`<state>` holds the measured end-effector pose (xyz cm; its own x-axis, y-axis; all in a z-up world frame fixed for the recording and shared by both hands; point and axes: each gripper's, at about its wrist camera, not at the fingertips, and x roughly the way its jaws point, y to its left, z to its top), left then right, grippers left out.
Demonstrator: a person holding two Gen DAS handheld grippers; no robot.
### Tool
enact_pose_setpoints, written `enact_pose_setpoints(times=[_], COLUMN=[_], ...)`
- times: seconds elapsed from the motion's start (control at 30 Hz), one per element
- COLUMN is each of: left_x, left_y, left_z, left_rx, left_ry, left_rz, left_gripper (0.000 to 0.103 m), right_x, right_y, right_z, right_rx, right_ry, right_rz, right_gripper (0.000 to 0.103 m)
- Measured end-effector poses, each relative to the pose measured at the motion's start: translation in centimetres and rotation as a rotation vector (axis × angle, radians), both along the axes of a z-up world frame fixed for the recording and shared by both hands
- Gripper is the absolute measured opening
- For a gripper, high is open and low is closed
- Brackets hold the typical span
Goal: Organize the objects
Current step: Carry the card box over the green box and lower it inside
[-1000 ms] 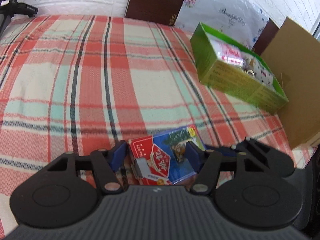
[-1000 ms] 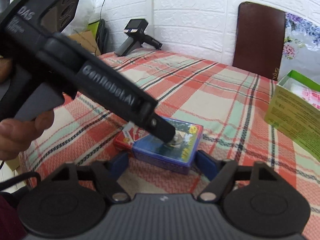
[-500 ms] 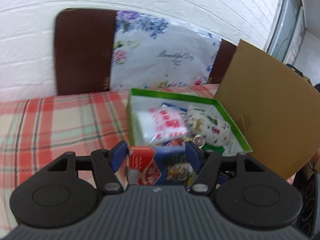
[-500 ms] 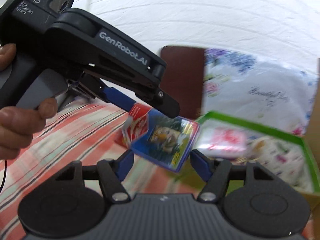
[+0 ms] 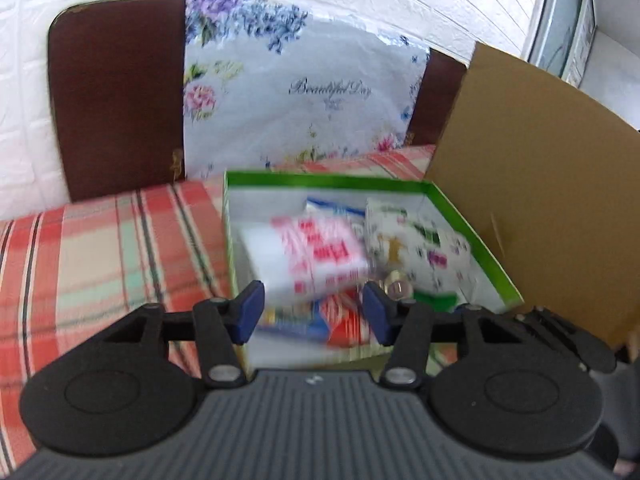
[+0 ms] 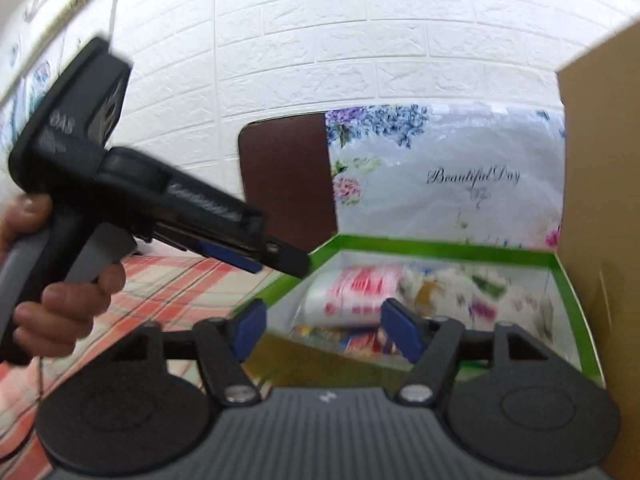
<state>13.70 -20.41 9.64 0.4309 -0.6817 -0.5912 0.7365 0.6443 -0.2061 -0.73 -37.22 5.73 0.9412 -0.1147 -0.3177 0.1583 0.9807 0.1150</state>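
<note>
The flat red-and-blue printed card box (image 5: 320, 322) lies inside the green-walled open carton (image 5: 320, 180), just beyond the left gripper (image 5: 312, 314), whose jaws have just narrowed with nothing between them. Right gripper (image 6: 324, 330) likewise released. Judged light, stiff, glossy; grasp across the narrow edges.

Below my fingers the tabletop (image 5: 100, 256) wears a plaid cloth of red, cream and pale green crossed by dark lines, running back to a white brick-pattern wall. Directly on the cloth sits an open green box (image 5: 324, 180) with white inner walls, near the far right part of the surface. Just beside it on the right a brown cardboard sheet (image 5: 532, 184) stands upright; I cannot tell whether they touch. From my right side the same cloth (image 6: 176, 280) shows left of the green box (image 6: 440, 246).
</note>
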Motion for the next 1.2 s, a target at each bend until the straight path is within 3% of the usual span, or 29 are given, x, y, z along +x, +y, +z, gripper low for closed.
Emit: enact_pose_setpoints(times=[0.17,0.27,0.43,0.57,0.7,0.87,1.2], left_x=[-2.3,-3.5,-5.0,-5.5,-6.6,-6.2,-4.2], left_y=[0.8,-0.5,-3.6,-5.2,-5.3,-2.7,-1.8], left_z=[-2.8,-5.0,-6.8,-7.8,-7.3,-5.4,0.3], left_rx=[0.038,0.088,0.142,0.156,0.178,0.106,0.002], left_ry=[0.141,0.209,0.205,0.188,0.154,0.19,0.031], left_rz=[-0.071,-0.117,-0.198,-0.254,-0.255,-0.224,-0.161], left_gripper=[0.059,0.061,0.068,0.067,0.063,0.06,0.061], right_x=[-3.4,-4.9,-4.7,-3.1,-2.4,-3.9,-1.6], right_y=[0.8,1.6,0.8,0.9,1.7,3.1,3.8], right_z=[-2.4,-3.6,-4.7,-5.4,-4.9,-3.5,1.9], right_rx=[0.04,0.003,0.02,0.002,-0.03,-0.034,-0.169], right_ry=[0.146,0.205,0.286,0.342,0.316,0.228,0.06], right_rz=[0.042,0.033,-0.044,-0.011,0.024,0.038,0.022], right_gripper=[0.077,0.09,0.097,0.101,0.074,0.07,0.068])
